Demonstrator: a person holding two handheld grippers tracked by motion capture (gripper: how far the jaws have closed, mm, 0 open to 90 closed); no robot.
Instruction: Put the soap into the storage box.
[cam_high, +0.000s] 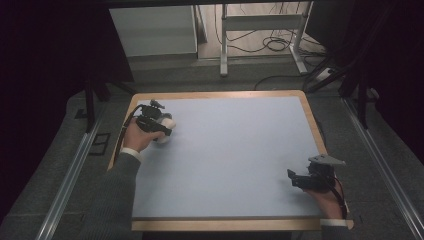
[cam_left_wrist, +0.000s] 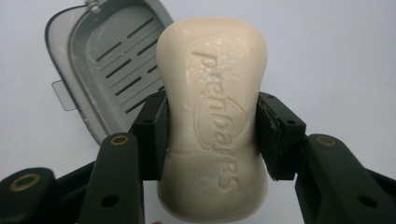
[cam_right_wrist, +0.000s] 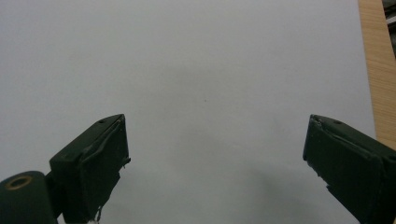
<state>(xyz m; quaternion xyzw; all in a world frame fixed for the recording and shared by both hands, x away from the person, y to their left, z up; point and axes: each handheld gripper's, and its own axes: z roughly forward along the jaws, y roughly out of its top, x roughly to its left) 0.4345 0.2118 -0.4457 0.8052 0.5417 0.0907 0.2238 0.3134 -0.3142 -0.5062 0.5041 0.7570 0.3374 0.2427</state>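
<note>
The cream-coloured, waisted bar of soap, embossed with lettering on its upper face, sits clamped between the jaws of the left tongs, which press on its narrowed middle from both sides. Just beyond the tongs and off to one side lies a grey plastic soap dish, oval, with a pale rim and rows of drainage slots in its floor; the bar hangs above the pale blue surface with part of it overlapping the dish.

The main risk, as I judge it, is slip. The soap looks smooth and slightly waxy, with small wet-looking specks, and its rounded flanks give the flat pads little purchase, so any tilt or loosening could let it slide out or twist. Squeezing harder could dent the soft bar. If it is meant for the dish, a skewed release could leave it across the rim.

In the high view the left tongs are near the surface's far left corner. The right tongs are spread wide with nothing between them, over bare matte surface, well apart from the soap, close to the light wooden edge.
</note>
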